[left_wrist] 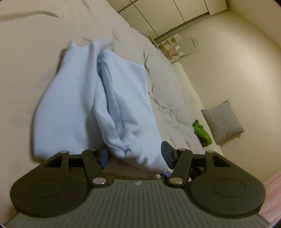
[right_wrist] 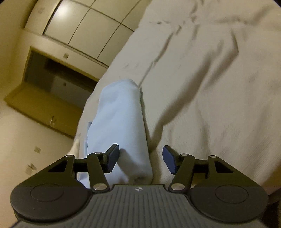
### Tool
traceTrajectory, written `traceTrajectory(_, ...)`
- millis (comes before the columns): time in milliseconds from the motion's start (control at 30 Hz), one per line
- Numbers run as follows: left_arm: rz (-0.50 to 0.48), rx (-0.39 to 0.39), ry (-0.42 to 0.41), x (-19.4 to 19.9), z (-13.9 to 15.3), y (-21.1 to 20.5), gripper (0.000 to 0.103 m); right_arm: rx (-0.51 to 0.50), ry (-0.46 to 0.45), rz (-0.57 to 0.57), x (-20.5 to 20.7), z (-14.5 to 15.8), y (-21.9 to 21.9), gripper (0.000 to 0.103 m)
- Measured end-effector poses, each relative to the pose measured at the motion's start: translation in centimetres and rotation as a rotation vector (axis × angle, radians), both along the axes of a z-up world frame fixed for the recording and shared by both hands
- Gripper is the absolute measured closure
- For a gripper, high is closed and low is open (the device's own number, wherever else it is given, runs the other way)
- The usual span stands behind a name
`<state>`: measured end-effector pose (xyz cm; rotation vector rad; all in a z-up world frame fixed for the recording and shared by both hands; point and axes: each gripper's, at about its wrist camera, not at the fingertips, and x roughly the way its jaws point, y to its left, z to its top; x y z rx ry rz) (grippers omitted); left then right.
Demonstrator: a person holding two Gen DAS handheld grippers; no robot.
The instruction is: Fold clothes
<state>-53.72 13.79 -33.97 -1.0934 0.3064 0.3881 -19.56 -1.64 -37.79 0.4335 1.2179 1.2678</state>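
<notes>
The left claw [left_wrist: 136, 158] and right claw [right_wrist: 140, 160] both gape wide around the light blue garment [left_wrist: 87, 105]. The garment lies bunched on the bed [left_wrist: 35, 43]; a green cloth [left_wrist: 202, 130] sits well apart from it.

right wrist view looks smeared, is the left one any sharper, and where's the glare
Left wrist view: light blue garment softly blurred, green cloth fairly crisp. Right wrist view: bedcover streaked by motion blur, glare on the cabinet doors. Both bend straight lines.
</notes>
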Motion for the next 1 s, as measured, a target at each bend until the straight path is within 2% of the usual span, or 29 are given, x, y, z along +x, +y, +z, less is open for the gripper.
traceTrajectory(33,0.002,0.011,0.018,0.6,-0.1,0.3,0.052,0.002,-0.001,-0.001,-0.1,-0.1,0.2,0.044)
traceTrajectory(133,0.023,0.068,0.078,2.0,-0.1,1.0,0.071,0.004,-0.008,-0.006,-0.2,-0.1,0.8,0.044)
traceTrajectory(267,0.036,0.166,0.11,2.4,1.1,0.7,0.086,0.009,0.012,-0.017,0.0,-0.2,2.0,0.044)
traceTrajectory(300,0.033,0.21,0.116,2.4,1.7,0.4,0.087,0.011,0.018,-0.016,0.0,-0.2,2.3,0.045)
traceTrajectory(433,0.02,0.528,0.145,1.9,6.1,-2.6,0.088,0.041,-0.029,0.041,-1.8,1.0,3.8,0.048)
traceTrajectory(500,0.031,0.66,0.162,1.1,7.7,-4.2,0.088,0.046,-0.113,0.085,-3.4,2.2,4.9,0.048)
traceTrajectory(533,0.044,0.687,0.181,0.4,7.7,-4.7,0.088,0.045,-0.156,0.108,-4.2,2.7,5.5,0.048)
traceTrajectory(567,0.063,0.678,0.206,-0.3,6.8,-4.6,0.087,0.03,-0.203,0.135,-5.1,2.9,6.0,0.048)
traceTrajectory(600,0.084,0.633,0.231,-1.1,5.5,-3.9,0.087,0.013,-0.254,0.16,-6.0,3.0,6.6,0.048)
traceTrajectory(667,0.113,0.45,0.253,-2.4,1.8,-1.9,0.085,-0.026,-0.37,0.192,-7.6,3.1,7.5,0.048)
traceTrajectory(733,0.128,0.32,0.209,-3.5,-0.4,-1.1,0.084,-0.048,-0.458,0.216,-8.7,3.6,7.9,0.048)
traceTrajectory(767,0.127,0.308,0.182,-3.7,-0.2,-0.9,0.084,-0.055,-0.478,0.222,-8.9,3.8,7.8,0.048)
traceTrajectory(833,0.126,0.283,0.128,-4.1,0.2,-0.5,0.081,-0.058,-0.454,0.214,-8.3,4.0,7.5,0.047)
traceTrajectory(867,0.126,0.271,0.101,-4.3,0.4,-0.4,0.071,-0.05,-0.414,0.2,-7.7,4.0,7.3,0.047)
traceTrajectory(933,0.128,0.259,0.072,-4.3,0.9,0.3,0.062,-0.042,-0.346,0.177,-6.7,4.0,7.4,0.043)
traceTrajectory(1000,0.129,0.263,0.089,-3.7,1.2,1.2,0.067,-0.045,-0.303,0.169,-6.0,3.7,7.5,0.043)
